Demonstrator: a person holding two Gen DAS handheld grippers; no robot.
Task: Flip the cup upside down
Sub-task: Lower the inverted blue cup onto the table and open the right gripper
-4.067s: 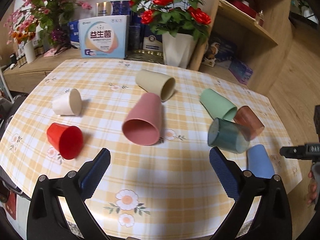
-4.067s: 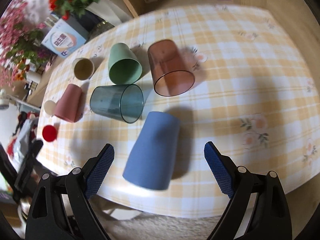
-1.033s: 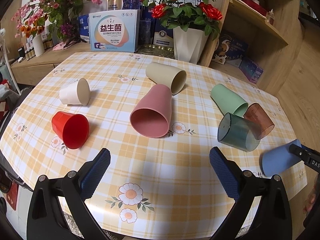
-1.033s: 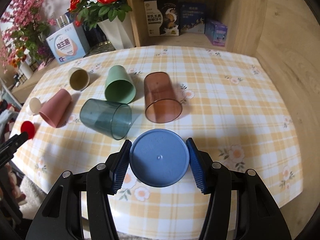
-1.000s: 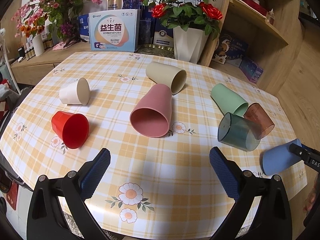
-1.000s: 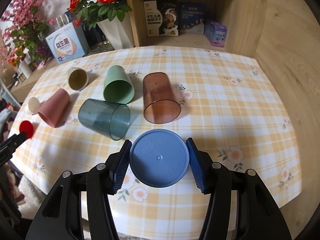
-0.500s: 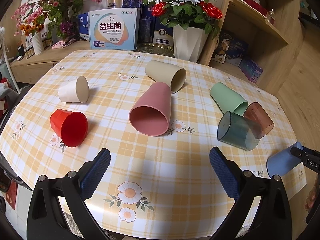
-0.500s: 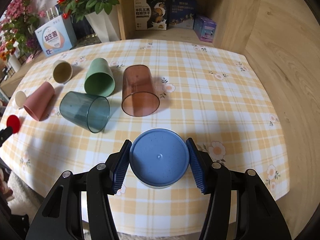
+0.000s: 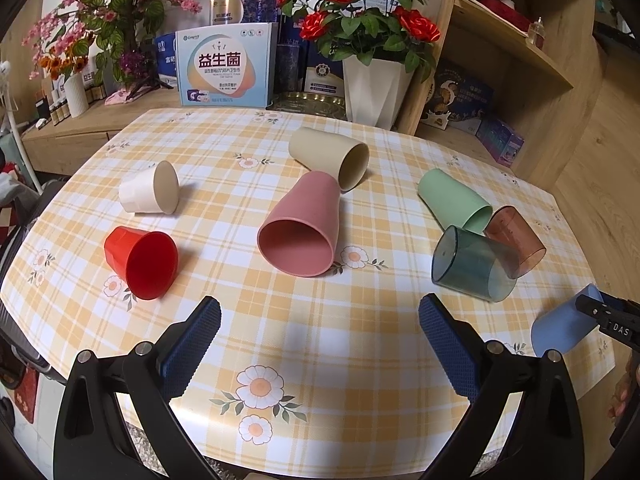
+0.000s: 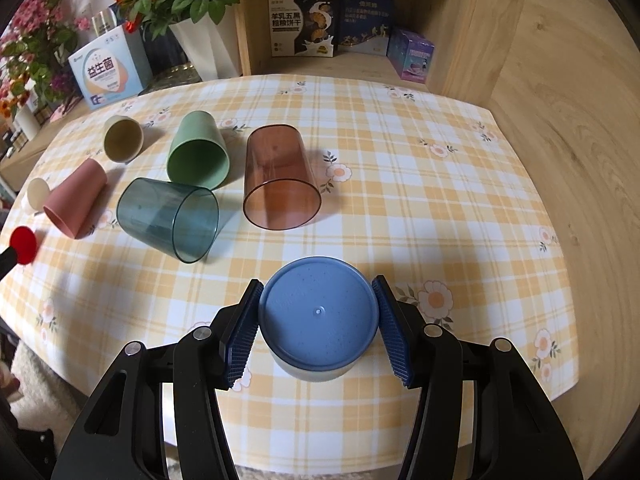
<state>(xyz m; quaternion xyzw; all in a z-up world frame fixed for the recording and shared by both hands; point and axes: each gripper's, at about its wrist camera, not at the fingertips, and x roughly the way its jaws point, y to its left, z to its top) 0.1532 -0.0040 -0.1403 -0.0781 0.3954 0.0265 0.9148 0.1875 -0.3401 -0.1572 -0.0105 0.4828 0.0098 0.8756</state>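
My right gripper [image 10: 318, 332] is shut on the blue cup [image 10: 318, 316]. The cup's flat base faces the camera and its mouth points down toward the checked tablecloth [image 10: 400, 200]. In the left wrist view the blue cup [image 9: 560, 326] shows tilted at the table's right edge, held by the right gripper. My left gripper [image 9: 320, 344] is open and empty above the table's near edge.
Other cups lie on their sides: brown clear [image 10: 280, 178], teal clear [image 10: 168, 218], green [image 10: 198, 152], pink [image 9: 302, 226], beige [image 9: 330, 156], white [image 9: 150, 194], red [image 9: 140, 262]. A flower pot [image 9: 376, 88], boxes and a wooden shelf [image 9: 520, 60] stand behind.
My right gripper closed on the blue cup, lifted it from lying on its side and turned it mouth down, lowering it toward the table. The left gripper barely moved.
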